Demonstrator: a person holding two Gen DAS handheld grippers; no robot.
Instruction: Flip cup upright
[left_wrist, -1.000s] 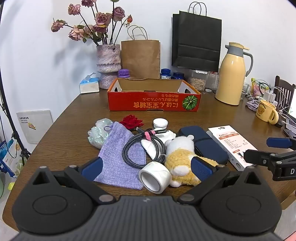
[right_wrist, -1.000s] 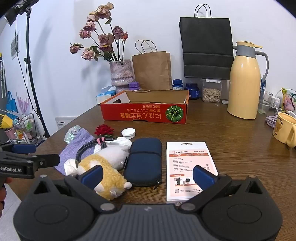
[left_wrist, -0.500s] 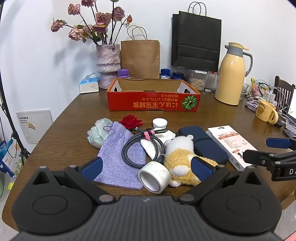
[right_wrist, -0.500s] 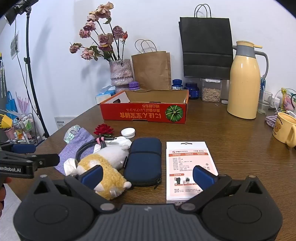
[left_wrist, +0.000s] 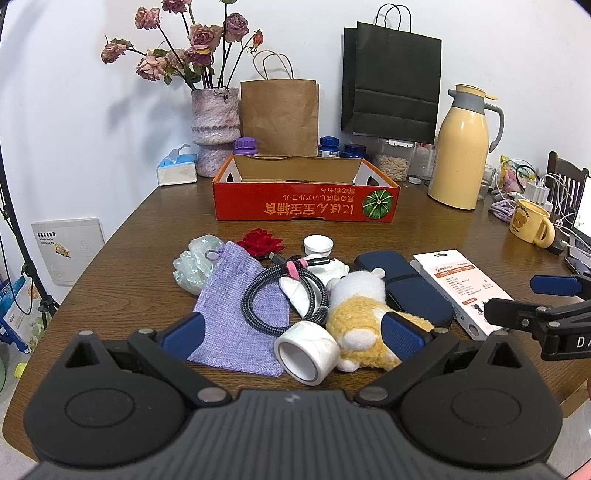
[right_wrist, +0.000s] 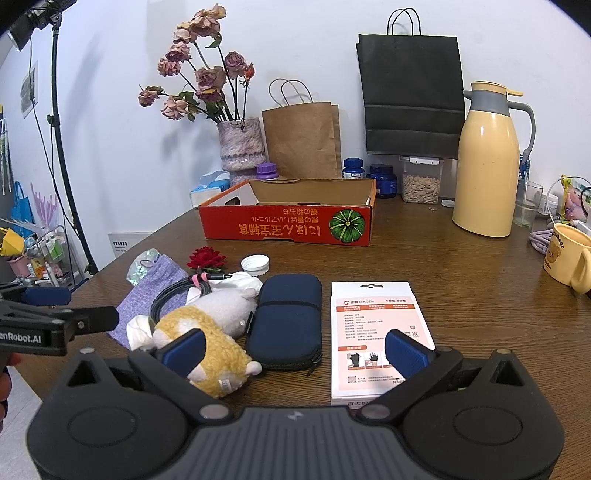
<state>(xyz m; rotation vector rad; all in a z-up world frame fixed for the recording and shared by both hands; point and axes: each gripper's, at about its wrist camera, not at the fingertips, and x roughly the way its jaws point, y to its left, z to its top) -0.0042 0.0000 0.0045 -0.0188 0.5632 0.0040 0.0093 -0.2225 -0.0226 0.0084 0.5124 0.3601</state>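
A yellow mug with a bear print (left_wrist: 528, 221) stands at the far right of the wooden table (left_wrist: 424, 236), its handle towards the near right. It also shows at the right edge of the right wrist view, yellow mug (right_wrist: 565, 258); I cannot tell which way its mouth faces. My left gripper (left_wrist: 293, 332) is open and empty, low over a white tape roll (left_wrist: 306, 352) and far left of the mug. My right gripper (right_wrist: 295, 350) is open and empty above a white card package (right_wrist: 376, 332), short of the mug.
A plush toy (left_wrist: 365, 317), navy pouch (right_wrist: 286, 325), coiled cable (left_wrist: 280, 295) and lilac bag (left_wrist: 236, 314) crowd the near table. A red cardboard box (left_wrist: 306, 206) sits mid-table. A yellow thermos (right_wrist: 487, 166), a glass (right_wrist: 528, 203) and cables (left_wrist: 506, 210) stand near the mug.
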